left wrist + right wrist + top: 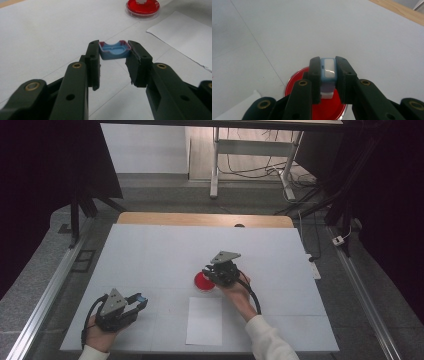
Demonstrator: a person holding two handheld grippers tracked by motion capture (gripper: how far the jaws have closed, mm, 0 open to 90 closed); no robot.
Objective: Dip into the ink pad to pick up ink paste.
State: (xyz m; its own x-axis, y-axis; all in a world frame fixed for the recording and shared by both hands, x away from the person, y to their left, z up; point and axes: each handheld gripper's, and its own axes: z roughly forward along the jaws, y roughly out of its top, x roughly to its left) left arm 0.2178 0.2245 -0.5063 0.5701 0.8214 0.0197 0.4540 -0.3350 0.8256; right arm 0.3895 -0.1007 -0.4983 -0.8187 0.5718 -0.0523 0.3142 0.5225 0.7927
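Observation:
A small blue cap (114, 52), hollow with reddish rims, sits pinched between the jaws of my left gripper (114, 45), which hovers low over the table at the front left (136, 302). My right gripper (328, 62) is shut on a small blue and white stamp (328, 72), held upright. The stamp's white lower end points down into a round red ink dish (329, 110) at the table's middle (201, 282). From the left gripper view, the dish (142, 7) lies far ahead with the stamp's white end on or just above it.
A blank white paper sheet (205, 321) lies near the front edge, just below the dish, between the two hands. The table is covered in white (165, 250), with a wooden edge (200, 219) at the back. Metal rails run along both sides.

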